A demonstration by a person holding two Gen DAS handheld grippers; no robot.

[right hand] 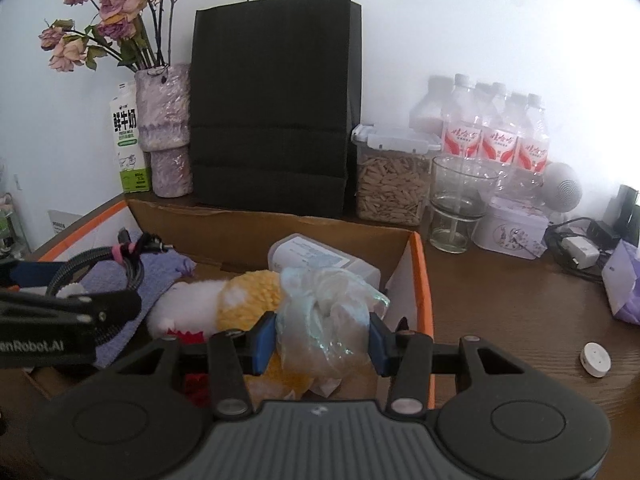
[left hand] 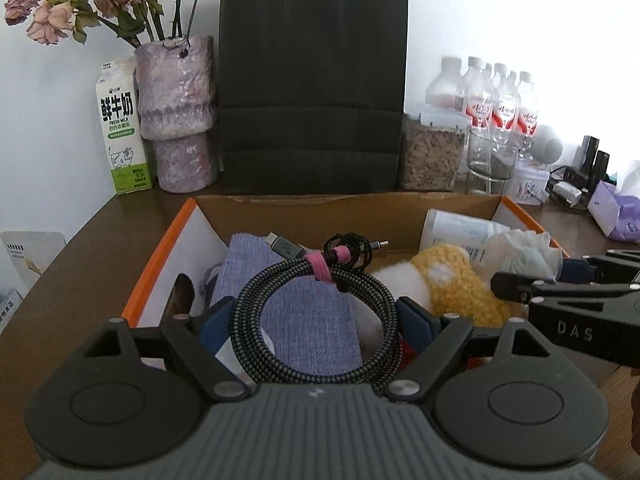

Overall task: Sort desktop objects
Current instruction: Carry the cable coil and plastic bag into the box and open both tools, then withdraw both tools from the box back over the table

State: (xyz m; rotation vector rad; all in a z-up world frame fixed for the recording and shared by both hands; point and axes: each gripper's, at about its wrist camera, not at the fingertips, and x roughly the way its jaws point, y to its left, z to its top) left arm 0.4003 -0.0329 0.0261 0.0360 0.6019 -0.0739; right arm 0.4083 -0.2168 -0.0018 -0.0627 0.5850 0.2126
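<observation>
**Two Tongs, Two Loads Over the Sorting Box**

Two items hang above the orange-edged cardboard box [left hand: 400, 204] as a person works through the sorting of a crowded table [right hand: 500, 292]. The left tongs [left hand: 314, 316], spread wide, clamp the coiled braided cable [left hand: 316, 300] by its outer rim, blue pads pressing on each side; the coil sits over the left half of the box, above a lilac knitted cloth [left hand: 296, 320]. The right tongs [right hand: 322, 338], roughly half closed, squeeze a crumpled clear plastic bag [right hand: 324, 312] over the right half of the box, just inside its orange wall.

Already lying in the box are the cloth, a yellow-and-white plush toy [right hand: 240, 300] and a pale plastic container [right hand: 316, 258] at the far right corner. Judging by that pile, the sorting looks well under way, with cable and bag likely next to be let go.

Plenty remains outside the box: a small white round object [right hand: 595, 360] to its right, a charger with cords [right hand: 580, 254] and a purple tissue pack [right hand: 624, 284] farther right. Behind the box stand a black paper bag [right hand: 272, 100], a vase of dried roses [right hand: 164, 128], a milk carton [right hand: 128, 148], a grain jar [right hand: 390, 184], a glass [right hand: 456, 204] and water bottles [right hand: 496, 132]; whether any of these count as items to sort cannot be told.
</observation>
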